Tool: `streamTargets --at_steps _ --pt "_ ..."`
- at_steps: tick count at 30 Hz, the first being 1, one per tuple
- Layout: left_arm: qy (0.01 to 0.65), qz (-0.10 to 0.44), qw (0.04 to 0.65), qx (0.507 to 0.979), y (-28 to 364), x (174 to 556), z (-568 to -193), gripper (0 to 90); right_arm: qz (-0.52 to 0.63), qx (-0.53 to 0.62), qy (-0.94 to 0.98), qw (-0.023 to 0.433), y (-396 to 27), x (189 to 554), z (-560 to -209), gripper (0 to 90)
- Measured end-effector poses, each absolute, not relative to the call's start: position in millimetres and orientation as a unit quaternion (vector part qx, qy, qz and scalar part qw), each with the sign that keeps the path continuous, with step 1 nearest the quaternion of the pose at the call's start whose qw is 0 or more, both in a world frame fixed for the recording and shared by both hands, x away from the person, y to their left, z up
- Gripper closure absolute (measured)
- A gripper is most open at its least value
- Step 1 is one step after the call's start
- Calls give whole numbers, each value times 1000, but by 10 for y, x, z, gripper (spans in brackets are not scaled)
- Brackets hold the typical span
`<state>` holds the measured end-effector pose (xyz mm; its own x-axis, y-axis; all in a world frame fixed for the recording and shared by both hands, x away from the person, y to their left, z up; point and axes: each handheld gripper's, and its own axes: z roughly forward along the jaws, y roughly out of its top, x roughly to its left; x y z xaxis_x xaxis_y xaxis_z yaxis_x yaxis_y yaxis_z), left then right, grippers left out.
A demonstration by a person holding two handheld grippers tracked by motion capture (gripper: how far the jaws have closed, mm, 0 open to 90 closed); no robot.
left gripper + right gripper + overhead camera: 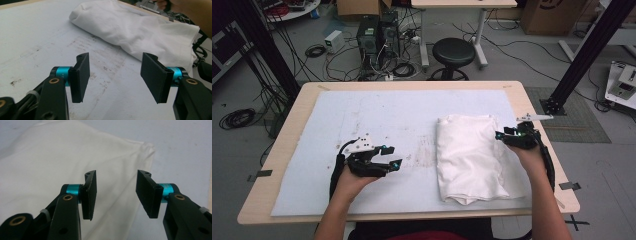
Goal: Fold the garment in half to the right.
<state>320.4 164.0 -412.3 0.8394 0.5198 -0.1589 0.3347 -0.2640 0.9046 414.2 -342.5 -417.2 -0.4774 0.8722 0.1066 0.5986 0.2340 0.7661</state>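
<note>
A folded white cloth [469, 157] is lying on the right half of a pale, stained mat [377, 125] that is covering most of the wooden table [282, 130], with its long sides running from the far part of the mat toward the person and its near end bunching slightly close to the front edge. The right claw [500, 135] is hovering at the cloth's right edge near the far corner, pointing left across the fabric; in the right gripper view its black jaws are standing apart with nothing between them, the cloth spreading out beneath and beyond them and a corner of it [147, 146] showing ahead on the mat. The left claw [392, 156] is sitting over the bare mat to the left of the cloth, well apart from it and aiming toward it, with the person's hand wrapping its body from below. In the left gripper view its jaws are also standing wide apart and gripping nothing, the dirty streaks of the mat showing between them and the rumpled cloth [135, 30] lying farther off across the top. Beyond the table, a black stool [453, 52] is standing on the grey floor among cables.
</note>
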Motion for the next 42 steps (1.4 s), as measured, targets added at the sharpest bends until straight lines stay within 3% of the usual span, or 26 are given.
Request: streamTargets --at_steps 5,7,9,11,20,24,27,28,31,36,42 --pt "273 85 543 789 1658 3210 -4130 406 386 529 737 166 -3422 4614 -4356 526" --pt "273 85 544 788 1678 3216 -4129 406 400 531 732 147 -3422 4727 -4415 698" --pt "276 87 545 787 1701 3224 -4130 406 395 517 743 156 -3389 4779 -4423 866" --pt "280 87 545 786 1720 3229 -4131 406 384 507 753 170 -3363 4814 -4358 891" --pt "279 88 546 785 1729 3227 -4128 406 358 469 769 244 -3257 5006 -3852 897" --pt "280 87 544 786 1728 3225 -4136 406 309 502 780 212 -3267 5114 -4102 877" --pt "279 86 545 786 1725 3221 -4137 406 286 507 782 221 -3269 5080 -4284 741" --pt "279 86 545 786 1725 3221 -4137 406 286 507 782 221 -3269 5080 -4284 741" --pt "280 87 544 786 1745 3226 -4139 406 323 500 769 234 -3291 4883 -4195 678" --pt "281 91 547 783 1760 3221 -4126 406 359 477 766 240 -3321 4554 -4065 652" --pt "275 93 549 784 1733 3196 -4107 406 405 450 767 213 -3341 3978 -4065 622"
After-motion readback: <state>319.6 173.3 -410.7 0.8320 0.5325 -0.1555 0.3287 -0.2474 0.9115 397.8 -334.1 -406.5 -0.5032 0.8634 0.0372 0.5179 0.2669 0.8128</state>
